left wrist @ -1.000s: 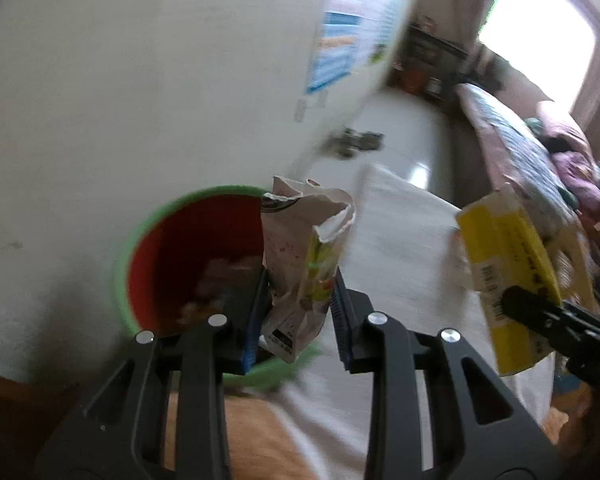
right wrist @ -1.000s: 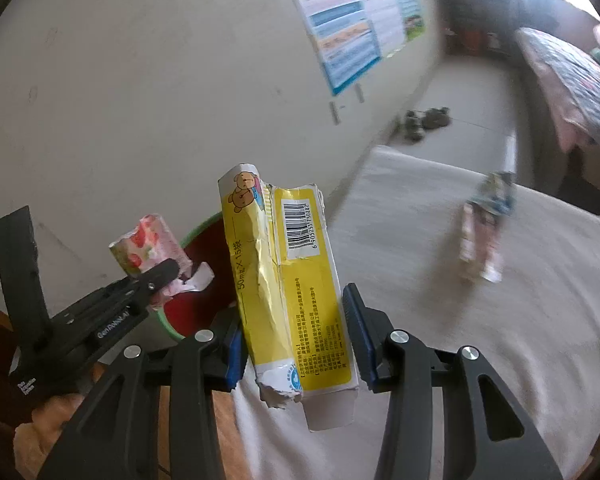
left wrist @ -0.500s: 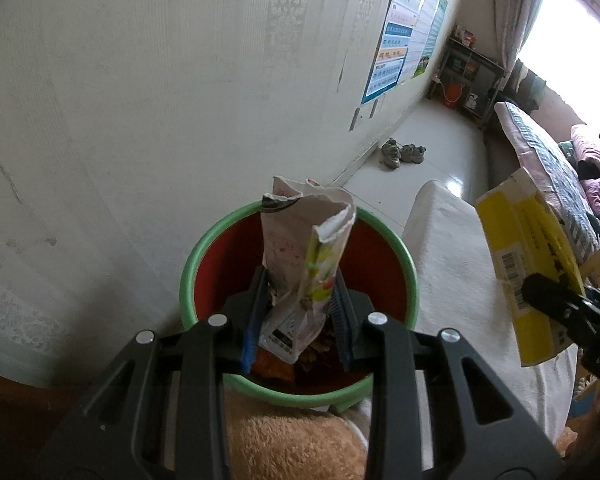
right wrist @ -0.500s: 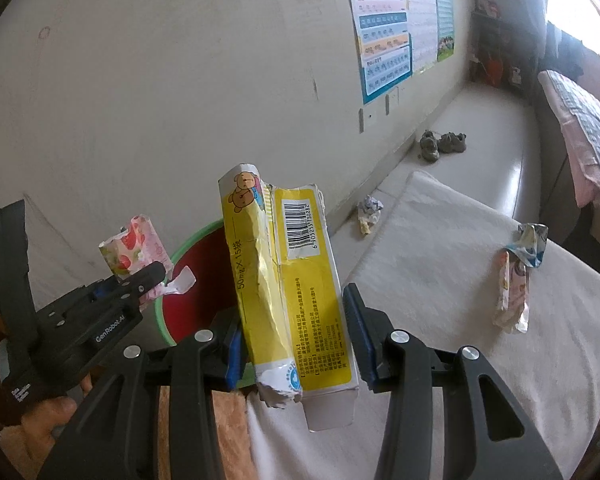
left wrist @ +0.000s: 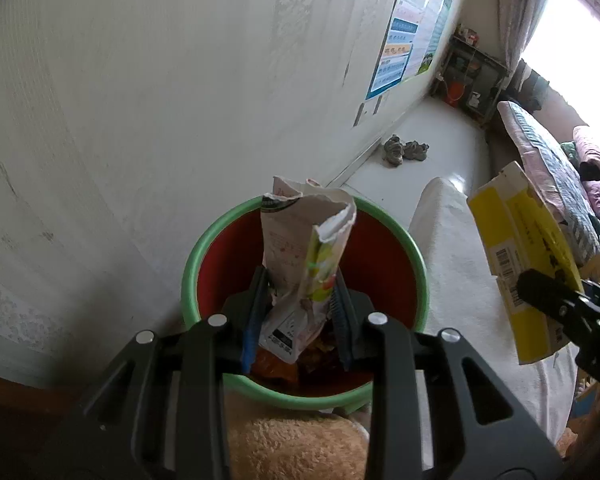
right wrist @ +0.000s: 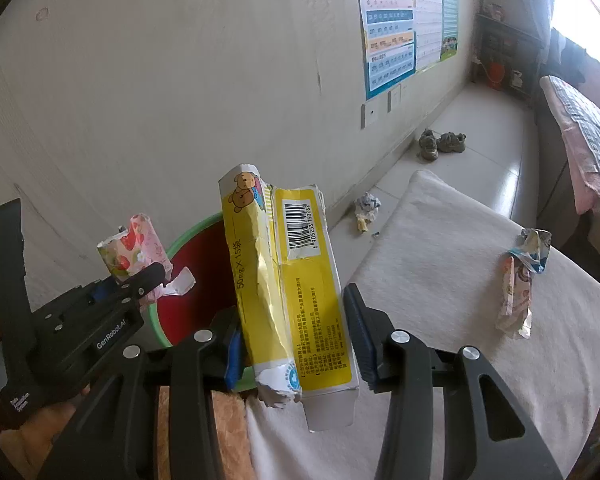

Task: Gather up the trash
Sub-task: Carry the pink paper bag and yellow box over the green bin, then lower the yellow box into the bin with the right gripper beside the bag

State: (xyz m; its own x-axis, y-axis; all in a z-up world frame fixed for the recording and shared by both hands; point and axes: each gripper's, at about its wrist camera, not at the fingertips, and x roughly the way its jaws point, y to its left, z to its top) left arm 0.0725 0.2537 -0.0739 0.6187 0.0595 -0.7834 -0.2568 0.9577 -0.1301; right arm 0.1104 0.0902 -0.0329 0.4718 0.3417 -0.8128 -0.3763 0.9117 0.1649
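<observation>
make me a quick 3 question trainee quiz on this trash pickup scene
1. Multiple choice: the left claw is shut on which item? A) a crumpled snack packet B) a shoe C) a poster
2. True or false: the yellow box in the right claw already lies inside the bin.
3. Fill in: a loose wrapper lies on the white ____.

Key
1. A: the snack packet is pinched over the bin's red inside.
2. False: the box is clamped in the claw, beside the bin.
3. Cloth.
</observation>
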